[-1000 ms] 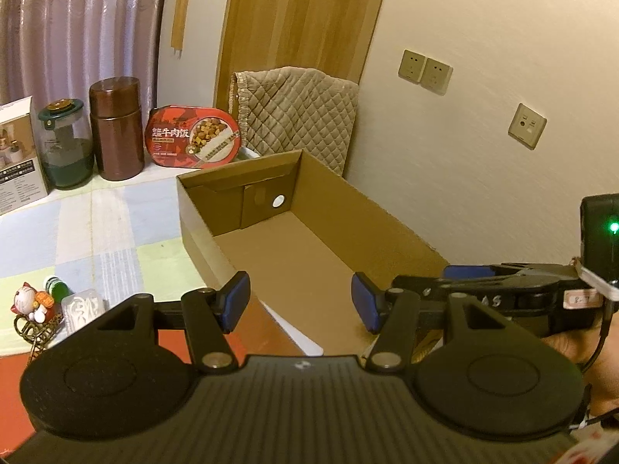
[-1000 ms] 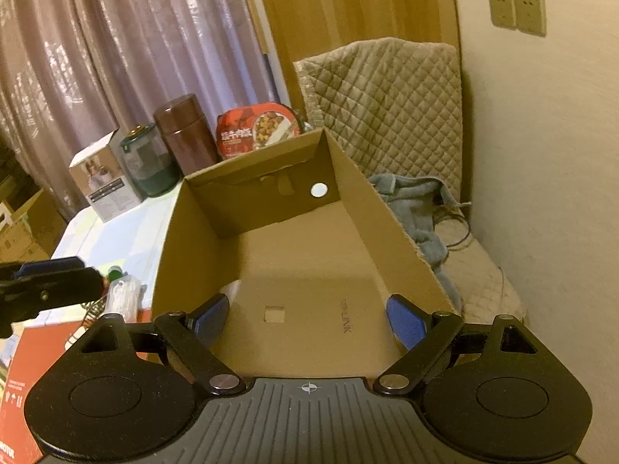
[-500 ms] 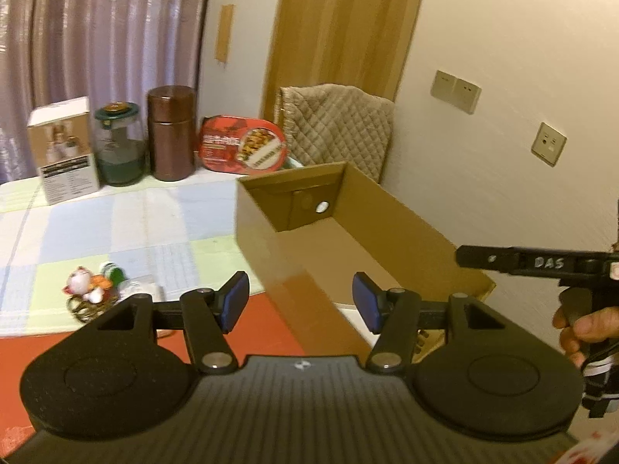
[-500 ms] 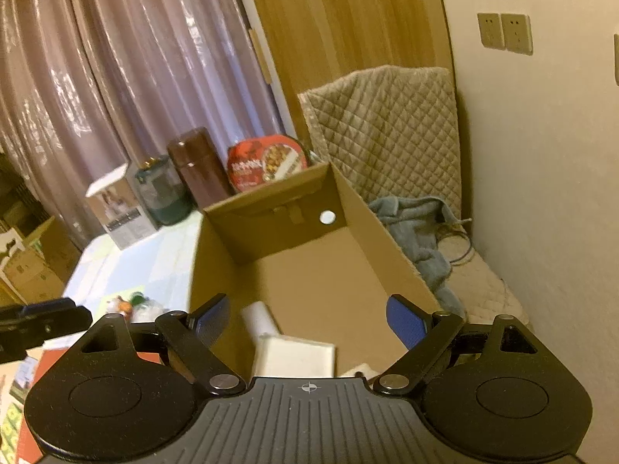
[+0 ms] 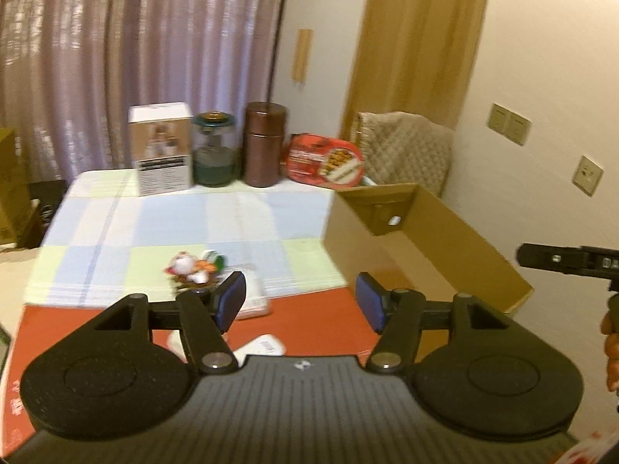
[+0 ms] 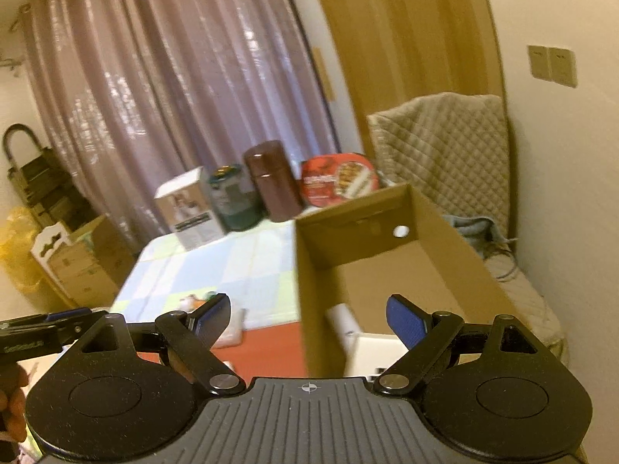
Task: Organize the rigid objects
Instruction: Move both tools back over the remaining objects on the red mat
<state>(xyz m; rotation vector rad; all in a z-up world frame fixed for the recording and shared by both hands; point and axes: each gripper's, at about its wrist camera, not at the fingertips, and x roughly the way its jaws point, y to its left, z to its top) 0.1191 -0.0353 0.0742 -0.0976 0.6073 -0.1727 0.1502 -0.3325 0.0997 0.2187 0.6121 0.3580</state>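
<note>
My left gripper point(image 5: 301, 303) hangs over the red mat point(image 5: 317, 317), its jaws opening with nothing between them. Just beyond its left finger lie a small cat figurine point(image 5: 185, 266) and a white packet point(image 5: 253, 301), and another white item point(image 5: 267, 346) lies under that finger. The open cardboard box point(image 5: 425, 232) stands to the right. My right gripper point(image 6: 309, 319) is open and empty above the box's near left wall point(image 6: 321, 290). A white roll point(image 6: 340, 321) and a white carton point(image 6: 375, 352) lie inside the box at its near end.
Along the table's far edge stand a white carton point(image 5: 160, 147), a green glass jar point(image 5: 214, 150), a brown canister point(image 5: 265, 143) and a red food tray point(image 5: 325, 162). A quilted chair point(image 6: 441, 147) and the wall are right of the box. Cardboard boxes point(image 6: 77, 263) sit on the floor at left.
Both grippers have pulled back from the box and swung left, and the checked tablecloth now fills more of each view. The left jaws have widened a little. White items in the box came into sight.
</note>
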